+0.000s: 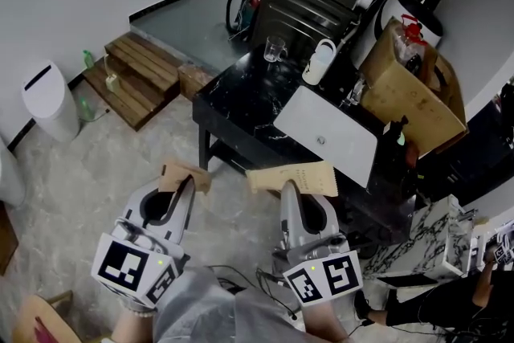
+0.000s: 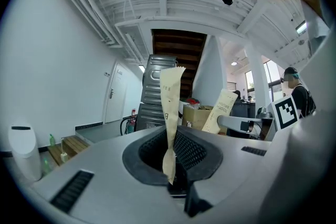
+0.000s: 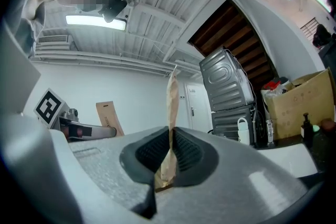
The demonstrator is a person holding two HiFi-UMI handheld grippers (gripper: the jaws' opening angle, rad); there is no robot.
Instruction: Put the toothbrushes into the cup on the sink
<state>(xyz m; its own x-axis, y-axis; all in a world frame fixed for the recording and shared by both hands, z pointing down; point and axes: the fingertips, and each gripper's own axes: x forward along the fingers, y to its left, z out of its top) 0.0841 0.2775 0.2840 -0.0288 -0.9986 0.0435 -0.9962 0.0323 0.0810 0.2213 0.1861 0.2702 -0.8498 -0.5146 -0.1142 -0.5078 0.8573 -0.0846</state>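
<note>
Left gripper: fingers narrowed onto the lower end of a flat tan paper toothbrush packet, which stands upright between them.
Right gripper: fingers almost together, clamped on a second tan paper packet, also gripped at one end.
Why held so: an end grip probably leaves each long free end ready to lead into a cup.
Clear glass cup: upright at the far edge of the black marble surface, beyond the white rectangular sink and well apart from both packets.
White handled jug: near the glass; it could be the intended cup instead, but it shows too small to tell.
Progress: neither packet is in a cup yet.
</note>
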